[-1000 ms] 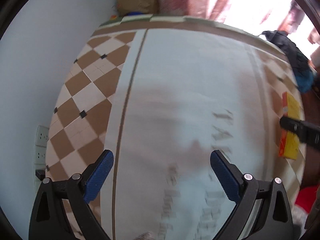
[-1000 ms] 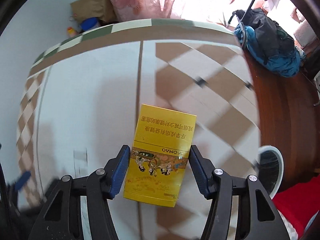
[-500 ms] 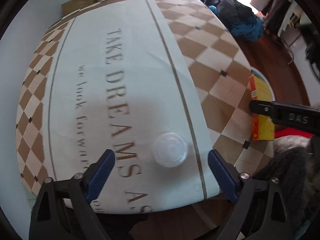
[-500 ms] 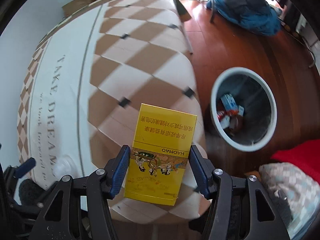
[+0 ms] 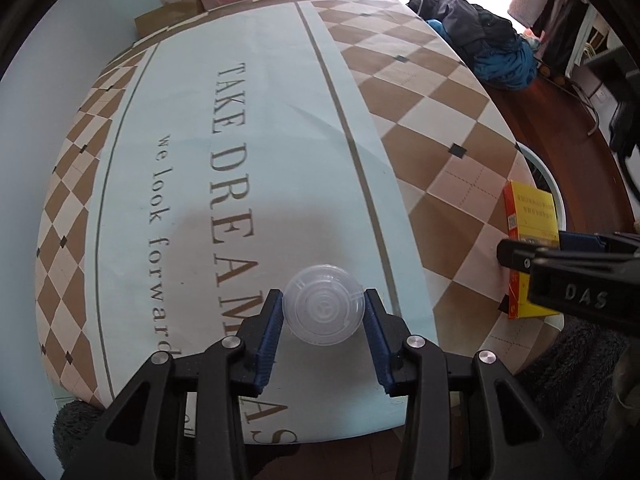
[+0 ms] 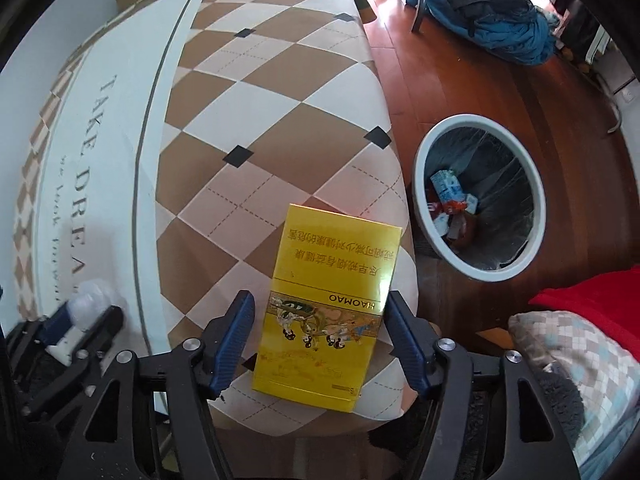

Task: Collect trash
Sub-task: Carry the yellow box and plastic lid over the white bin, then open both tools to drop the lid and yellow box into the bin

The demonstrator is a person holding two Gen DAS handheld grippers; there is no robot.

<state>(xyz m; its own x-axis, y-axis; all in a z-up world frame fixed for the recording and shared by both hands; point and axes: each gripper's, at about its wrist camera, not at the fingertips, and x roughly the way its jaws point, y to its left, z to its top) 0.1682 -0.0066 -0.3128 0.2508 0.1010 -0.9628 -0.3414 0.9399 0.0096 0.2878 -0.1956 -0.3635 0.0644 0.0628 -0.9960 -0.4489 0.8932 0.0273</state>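
Spotter: Status on the left side?

Operator: My left gripper (image 5: 322, 297) points steeply down at the table in its checked and lettered cloth (image 5: 280, 120). Its jaws have just been closing, and the blue pads (image 5: 270, 332) now sit against both sides of the small clear round plastic cup (image 5: 323, 309), which stands on the cloth near the table's front edge. I read that as a grip taken, about a third open, with the cup not yet lifted.

Spotter: And the right?

Operator: My right gripper (image 6: 320, 298) points straight down over the table's corner, with the flat yellow cardboard box (image 6: 332, 288) between its jaws. They have just been opening. I see a clear gap at the left pad (image 6: 236, 328), so I call the box released rather than held. Whether it rests on the cloth or hangs just above it, I cannot tell.

Spotter: Where's the bin?

Operator: The white-rimmed round bin with a dark liner (image 6: 472, 119) stands on the wooden floor just beside that corner, with some wrappers already inside. Neither piece is over it.

Spotter: Next move?

Operator: I judge this as the pick-up step. I need to lift the cup gently, since thin plastic may buckle or squirt out, and carry it across to the bin. The box needs a fresh, firm pinch before it goes anywhere.
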